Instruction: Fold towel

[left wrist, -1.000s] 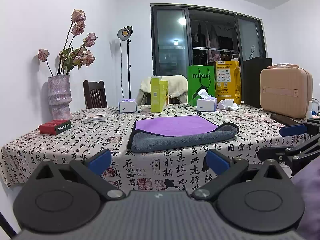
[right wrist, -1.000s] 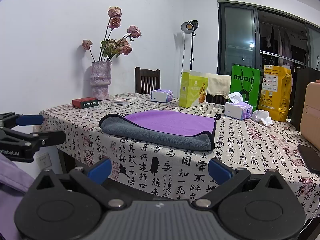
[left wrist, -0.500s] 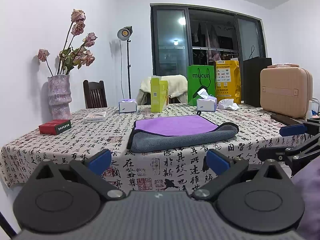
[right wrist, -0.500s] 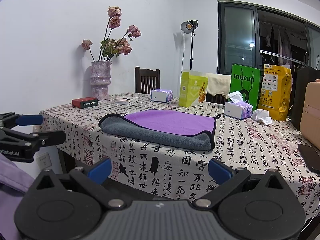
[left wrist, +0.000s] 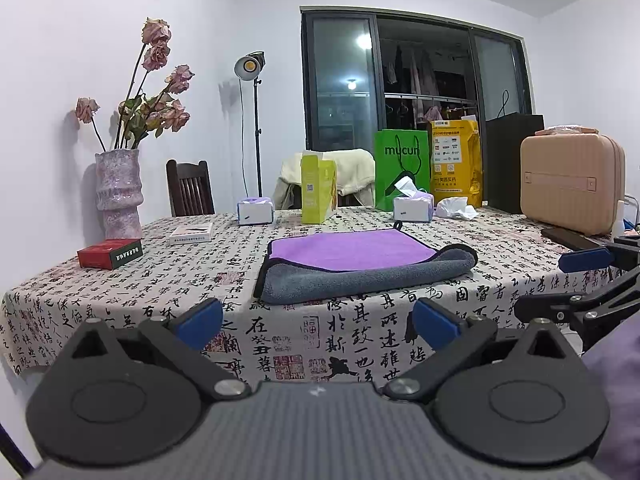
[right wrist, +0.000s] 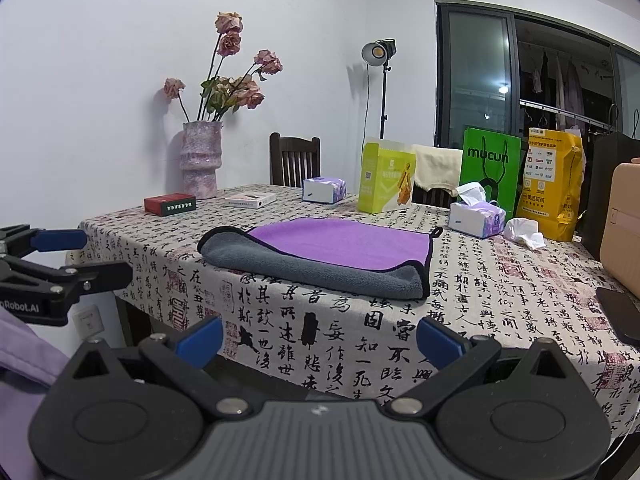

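Note:
A purple and grey towel (left wrist: 360, 262) lies folded on the table near its front edge; its grey side wraps over the near fold. It also shows in the right wrist view (right wrist: 328, 254). My left gripper (left wrist: 318, 322) is open and empty, held in front of the table edge, short of the towel. My right gripper (right wrist: 318, 338) is open and empty, also off the table's front edge. Each gripper shows at the side of the other's view: the right gripper (left wrist: 576, 280) and the left gripper (right wrist: 68, 256).
The table (left wrist: 200, 280) has a calligraphy-print cloth. On it stand a vase of dried roses (left wrist: 118, 196), a red box (left wrist: 110, 254), tissue boxes (left wrist: 412, 208), a yellow-green carton (left wrist: 318, 192), shopping bags (left wrist: 402, 168) and a beige case (left wrist: 572, 184). A chair (left wrist: 190, 188) stands behind.

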A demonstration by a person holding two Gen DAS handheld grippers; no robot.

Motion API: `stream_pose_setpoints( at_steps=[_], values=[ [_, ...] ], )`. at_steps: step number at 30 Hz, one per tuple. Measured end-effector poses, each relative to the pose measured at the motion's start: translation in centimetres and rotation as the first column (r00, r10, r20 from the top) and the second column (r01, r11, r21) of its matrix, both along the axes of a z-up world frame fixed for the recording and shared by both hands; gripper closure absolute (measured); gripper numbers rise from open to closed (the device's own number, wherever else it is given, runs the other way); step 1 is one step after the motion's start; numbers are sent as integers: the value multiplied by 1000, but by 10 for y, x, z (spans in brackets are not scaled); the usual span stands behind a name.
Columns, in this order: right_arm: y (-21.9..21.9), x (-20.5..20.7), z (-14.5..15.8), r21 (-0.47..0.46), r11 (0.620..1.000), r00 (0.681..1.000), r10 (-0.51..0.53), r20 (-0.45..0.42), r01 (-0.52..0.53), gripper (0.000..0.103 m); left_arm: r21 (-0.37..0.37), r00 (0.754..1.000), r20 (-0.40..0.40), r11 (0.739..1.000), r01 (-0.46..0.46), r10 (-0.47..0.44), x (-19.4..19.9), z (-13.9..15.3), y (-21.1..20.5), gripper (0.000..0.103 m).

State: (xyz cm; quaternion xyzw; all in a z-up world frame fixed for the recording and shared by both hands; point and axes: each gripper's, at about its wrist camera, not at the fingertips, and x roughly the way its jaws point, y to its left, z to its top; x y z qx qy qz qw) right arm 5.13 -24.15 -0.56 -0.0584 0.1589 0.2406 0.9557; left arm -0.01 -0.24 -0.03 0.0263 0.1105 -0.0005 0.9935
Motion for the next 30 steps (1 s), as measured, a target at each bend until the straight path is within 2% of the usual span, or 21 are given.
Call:
stream_pose_setpoints(
  at_steps=[11,22,24,28,30],
  values=[
    [0,0,1,2,1000,1000,-7,8,7,0,14,1000,-11,1000,4,-4,4,-3,-1,0],
    [-11,15,-8,3,1000,995,-24,96,24,1,-6,1000,-7,1000,-17,17,32,-12,15,0],
    [-12,22,-9,-2,1000,994,-19,103,19,3,6,1000,3,1000,-3,3,41,-15,16,0],
    [-12,48,-15,-10,1000,997,-1,76,2,13,23,1000,-5,1000,20,-20,65,-23,19,0],
    [-10,64,-16,-11,1000,998,-1,56,2,18,10,999,-18,999,35,-34,79,-24,23,3]
  ],
)
